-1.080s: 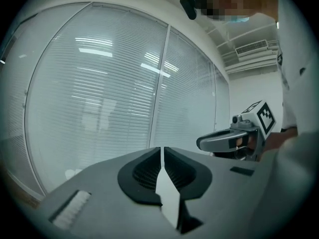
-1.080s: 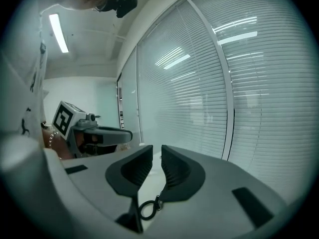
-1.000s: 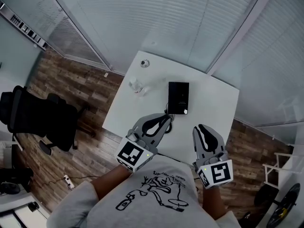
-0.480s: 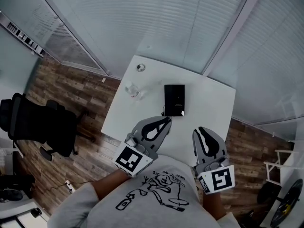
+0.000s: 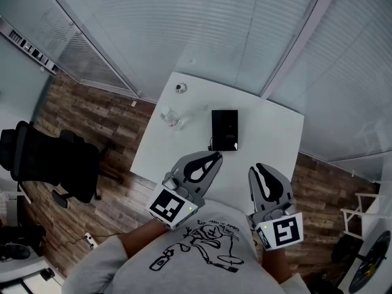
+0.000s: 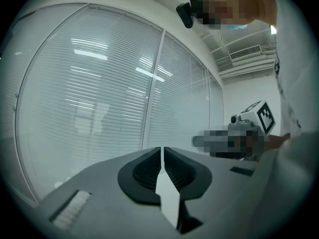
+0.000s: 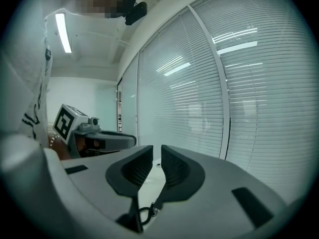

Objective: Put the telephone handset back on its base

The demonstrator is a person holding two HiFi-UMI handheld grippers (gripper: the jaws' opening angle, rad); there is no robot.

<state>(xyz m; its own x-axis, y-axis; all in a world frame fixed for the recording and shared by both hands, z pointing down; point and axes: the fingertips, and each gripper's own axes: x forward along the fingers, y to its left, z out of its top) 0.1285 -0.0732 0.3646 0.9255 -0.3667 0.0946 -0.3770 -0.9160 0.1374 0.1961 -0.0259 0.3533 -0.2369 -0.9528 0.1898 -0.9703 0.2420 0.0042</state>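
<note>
Both grippers are held at the near edge of the white bench [image 5: 278, 127], just ahead of the person's printed shirt [image 5: 202, 244]. The left gripper [image 5: 216, 155] is seen clenched: its fingers [image 6: 145, 172] are pressed together along a thin seam, and nothing is caught between them. The right gripper [image 5: 259, 165] is clenched too, its fingers [image 7: 175, 172] drawn in with only a sliver of light at the tips, and nothing is gripped there either. The phone [image 5: 225, 129] is found lying flat on the bench, beyond the left gripper's tips and apart from both grippers. The handset cannot be told from the base, since only one black block is shown. Left of the phone a clear thing [image 5: 169, 117] is set, and a small round thing [image 5: 180, 87] is placed near the far corner. A black chair [image 5: 49, 158] is parked on the wood floor [image 5: 104, 115] to the left, and shut blinds [image 5: 202, 29] are stretched behind the bench.
</note>
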